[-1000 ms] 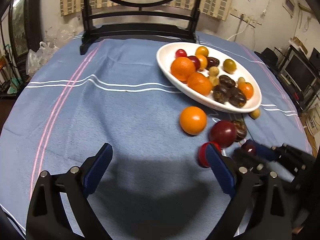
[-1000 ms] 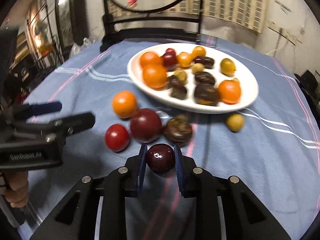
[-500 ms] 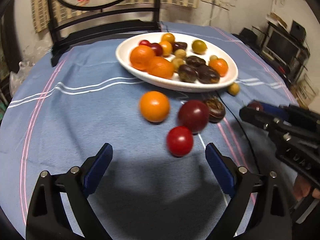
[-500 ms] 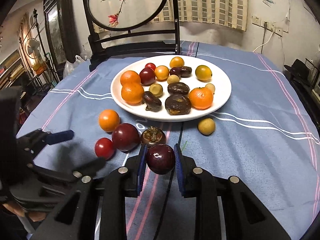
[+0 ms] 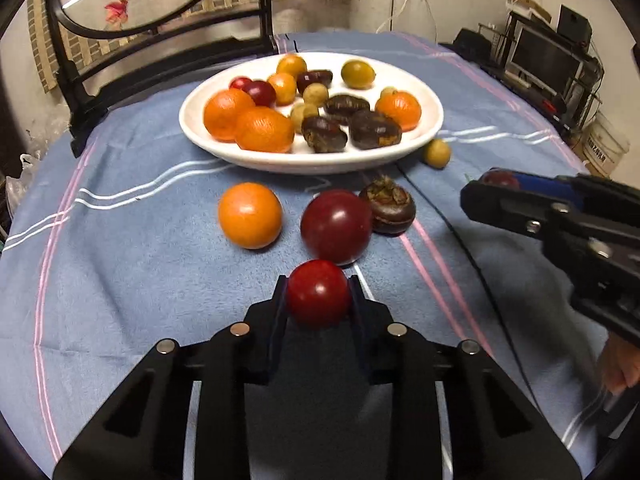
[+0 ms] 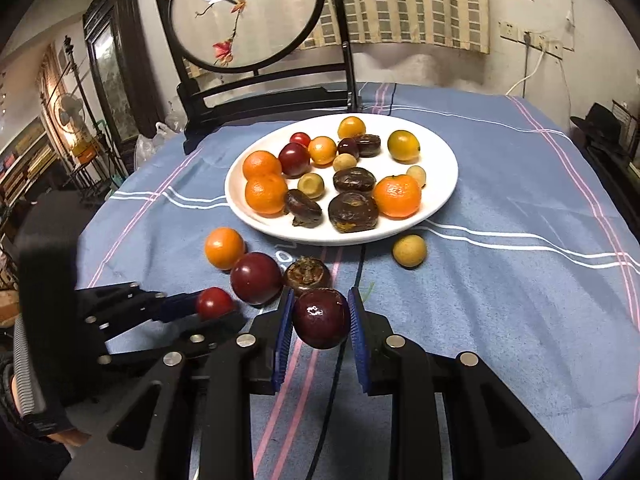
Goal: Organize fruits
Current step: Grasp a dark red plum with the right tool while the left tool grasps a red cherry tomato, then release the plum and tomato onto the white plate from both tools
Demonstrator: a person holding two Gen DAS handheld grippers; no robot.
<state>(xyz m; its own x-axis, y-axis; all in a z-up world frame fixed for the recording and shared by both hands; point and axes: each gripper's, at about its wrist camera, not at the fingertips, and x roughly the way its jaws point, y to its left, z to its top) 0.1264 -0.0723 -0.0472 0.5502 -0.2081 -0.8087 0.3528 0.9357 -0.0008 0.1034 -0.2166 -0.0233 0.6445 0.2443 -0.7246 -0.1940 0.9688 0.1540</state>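
Where fruit lies, striped blue tablecloth (image 6: 520,208).

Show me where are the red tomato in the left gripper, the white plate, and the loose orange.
red tomato (image 5: 318,292), left wrist view, its front.
white plate (image 5: 304,162), left wrist view, near rim.
loose orange (image 5: 250,215), left wrist view, its middle.

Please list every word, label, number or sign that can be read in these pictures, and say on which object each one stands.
No text can be read with certainty.
Round painted screen: a few dark Chinese characters beside the bird, too small to read.
White bucket: a line of dark print, too blurred to read.
Fruits, white plate, blue tablecloth and both hand-held grippers: no text visible.
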